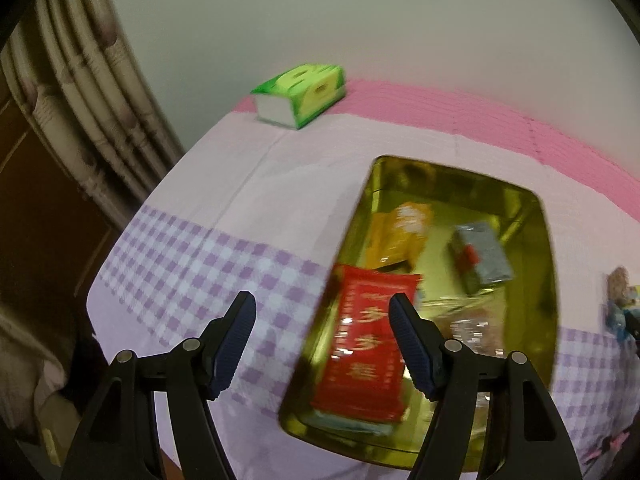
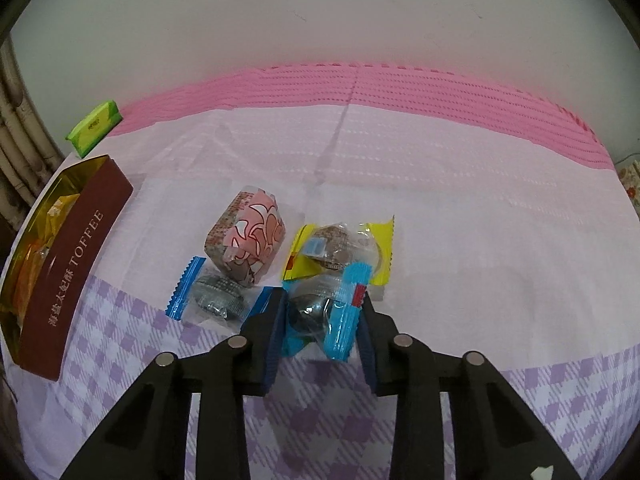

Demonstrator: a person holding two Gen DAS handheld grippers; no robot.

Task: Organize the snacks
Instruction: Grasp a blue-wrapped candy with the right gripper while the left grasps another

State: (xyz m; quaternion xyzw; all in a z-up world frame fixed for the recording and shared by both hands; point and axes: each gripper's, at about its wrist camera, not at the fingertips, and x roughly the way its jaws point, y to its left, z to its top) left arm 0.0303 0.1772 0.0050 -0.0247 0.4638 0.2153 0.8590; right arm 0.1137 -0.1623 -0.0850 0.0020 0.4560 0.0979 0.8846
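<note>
Gripping blue-wrapped candy (image 2: 320, 312): right tongs (image 2: 322, 320) | left view only: red packet (image 1: 368, 344)

The cloth (image 2: 440, 200) is pale lilac with a purple-and-white check band and a pink stripe at the far edge. The box (image 2: 76, 272) is maroon outside with white lettering, gold inside. In it lie a red packet (image 1: 368, 344) with gold print, an orange one (image 1: 400, 232) and a grey one (image 1: 480, 256). The tissue pack (image 1: 304, 92) is green. On the cloth, one snack (image 2: 246, 240) has a pink-and-brown pattern, another (image 2: 340, 252) yellow ends, two (image 2: 212, 300) blue ends
</note>
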